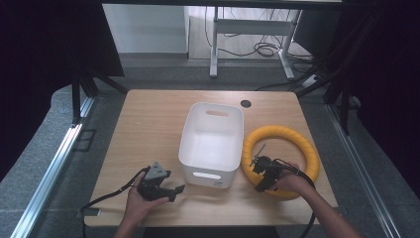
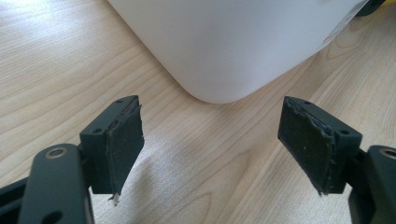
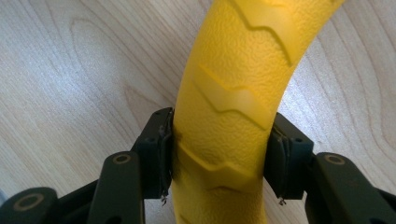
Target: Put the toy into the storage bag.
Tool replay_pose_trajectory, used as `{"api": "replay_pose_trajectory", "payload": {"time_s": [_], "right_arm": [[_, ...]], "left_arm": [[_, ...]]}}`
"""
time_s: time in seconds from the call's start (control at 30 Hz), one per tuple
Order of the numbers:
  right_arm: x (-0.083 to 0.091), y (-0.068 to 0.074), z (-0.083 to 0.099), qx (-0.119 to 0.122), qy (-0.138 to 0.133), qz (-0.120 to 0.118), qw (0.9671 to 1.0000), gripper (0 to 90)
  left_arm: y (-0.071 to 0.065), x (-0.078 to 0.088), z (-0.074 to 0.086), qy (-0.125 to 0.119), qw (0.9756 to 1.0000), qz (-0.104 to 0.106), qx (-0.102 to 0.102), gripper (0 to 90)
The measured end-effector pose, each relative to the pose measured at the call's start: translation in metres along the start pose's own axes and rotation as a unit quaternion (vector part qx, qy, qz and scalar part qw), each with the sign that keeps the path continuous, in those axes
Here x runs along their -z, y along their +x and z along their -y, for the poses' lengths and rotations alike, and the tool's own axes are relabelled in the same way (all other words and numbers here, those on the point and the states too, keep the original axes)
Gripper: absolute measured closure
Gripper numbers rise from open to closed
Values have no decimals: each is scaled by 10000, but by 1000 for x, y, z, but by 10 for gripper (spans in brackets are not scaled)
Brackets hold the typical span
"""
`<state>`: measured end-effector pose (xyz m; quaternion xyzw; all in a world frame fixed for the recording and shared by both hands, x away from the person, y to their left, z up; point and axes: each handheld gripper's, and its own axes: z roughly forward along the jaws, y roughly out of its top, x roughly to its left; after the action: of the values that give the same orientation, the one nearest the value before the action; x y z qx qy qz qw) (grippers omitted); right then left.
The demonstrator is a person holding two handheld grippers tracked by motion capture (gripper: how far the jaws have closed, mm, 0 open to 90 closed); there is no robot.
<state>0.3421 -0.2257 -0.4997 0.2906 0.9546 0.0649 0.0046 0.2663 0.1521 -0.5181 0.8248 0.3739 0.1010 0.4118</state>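
A: What sat nearest the person's edge of the wooden table (image 1: 148,124)?

B: The left gripper (image 1: 174,191), held low in the left hand (image 1: 138,201) with its cable trailing off toward the table's front edge. Its jaws stood wide apart with nothing between them. In the left gripper view the worn black pads (image 2: 125,144) framed bare wood, and the rounded corner of the white bin (image 2: 224,42) lay just beyond them.

A: And the other hand?

B: The right hand (image 1: 292,183) held the right gripper (image 1: 261,181) at the near part of the yellow ring (image 1: 282,161). The right gripper view showed both jaws pressed against the sides of the ring (image 3: 229,116), clamped on its ridged, textured tube.

A: Where did the ring lie?

B: Flat on the table, just right of the bin (image 1: 213,141), close beside its wall.

A: And farther back?

B: The bin, empty, with handle slots in its near and far ends. Beyond it was a dark round hole (image 1: 245,103) in the tabletop, then the floor with cables and the white legs of another desk (image 1: 214,44).
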Motion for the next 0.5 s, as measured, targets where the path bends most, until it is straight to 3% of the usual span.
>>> {"api": "replay_pose_trajectory", "payload": {"time_s": [0.5], "right_arm": [[3,-8,8,-183,-305,-340,9988,510]], "left_arm": [[0,0,0,7,10000,-24,1,225]]}}
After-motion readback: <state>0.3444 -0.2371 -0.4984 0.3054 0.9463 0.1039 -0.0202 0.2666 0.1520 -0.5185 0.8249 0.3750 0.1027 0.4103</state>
